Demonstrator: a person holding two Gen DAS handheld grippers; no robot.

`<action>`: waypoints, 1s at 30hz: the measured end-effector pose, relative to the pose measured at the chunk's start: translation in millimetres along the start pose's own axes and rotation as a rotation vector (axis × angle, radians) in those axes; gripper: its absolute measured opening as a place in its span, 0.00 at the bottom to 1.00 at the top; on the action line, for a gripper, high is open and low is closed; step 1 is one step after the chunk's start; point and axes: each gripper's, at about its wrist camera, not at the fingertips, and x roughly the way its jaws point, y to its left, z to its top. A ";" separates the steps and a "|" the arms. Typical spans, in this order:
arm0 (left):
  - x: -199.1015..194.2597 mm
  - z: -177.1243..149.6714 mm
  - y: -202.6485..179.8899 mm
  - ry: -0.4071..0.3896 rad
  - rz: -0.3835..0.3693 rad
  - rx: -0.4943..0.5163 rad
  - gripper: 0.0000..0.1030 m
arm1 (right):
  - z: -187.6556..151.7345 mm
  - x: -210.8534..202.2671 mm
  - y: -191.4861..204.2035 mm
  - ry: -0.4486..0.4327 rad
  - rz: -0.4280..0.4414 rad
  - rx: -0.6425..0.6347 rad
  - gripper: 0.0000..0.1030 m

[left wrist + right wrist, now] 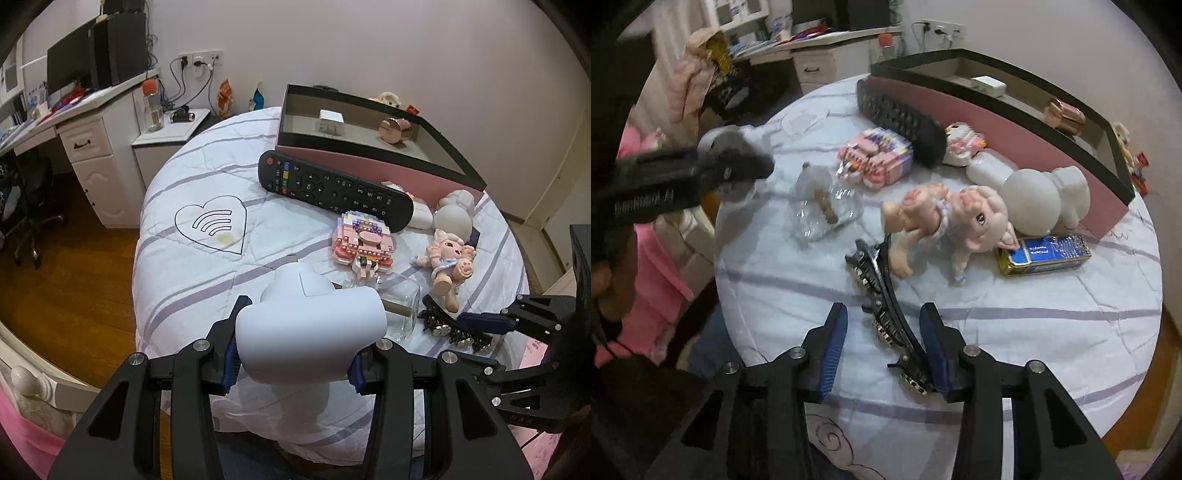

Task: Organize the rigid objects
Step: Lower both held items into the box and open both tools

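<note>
A round counter (192, 258) draped in a white quilt with lilac stripes carries a scatter of small things. Little writing can be read: the black remote control (332, 188) lying at the far side shows "OK" on its round pad and digits on its keys, and the quilt bears a drawn heart with curved stripes; the print on the blue and gold tin (1043, 254) at the right is too blurred to read. The left hand-held gripper (291, 358) is clamped on a smooth white plastic device (310, 325), its blue pads pressing both sides, held above the near edge of the counter. The right hand-held gripper (882, 347) is spread wide, with a black hair clip (886, 295) studded with gold stones lying between its fingers and touching the right pad. Beyond the clip lie a pink pig doll (945, 221), a white rabbit figure (1041, 195), a pink brick-built model (364, 243) and a clear glass bottle (820, 210) on its side. At the far side, just behind the remote control, stands an open box (369, 166) with a pink wall and black rim, holding a white charger (330, 122) and a rose-gold cylinder (393, 131).
</note>
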 end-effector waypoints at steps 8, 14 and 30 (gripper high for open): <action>-6.7 3.9 -1.3 -0.013 0.001 0.004 0.44 | 1.3 -11.7 2.9 -0.039 0.083 0.047 0.16; -22.2 20.8 1.2 -0.035 0.004 -0.001 0.44 | 9.5 -41.4 -2.9 -0.132 0.213 0.089 0.16; 14.3 174.2 -35.5 -0.098 -0.043 0.088 0.44 | 106.1 -70.7 -125.9 -0.350 0.064 0.335 0.16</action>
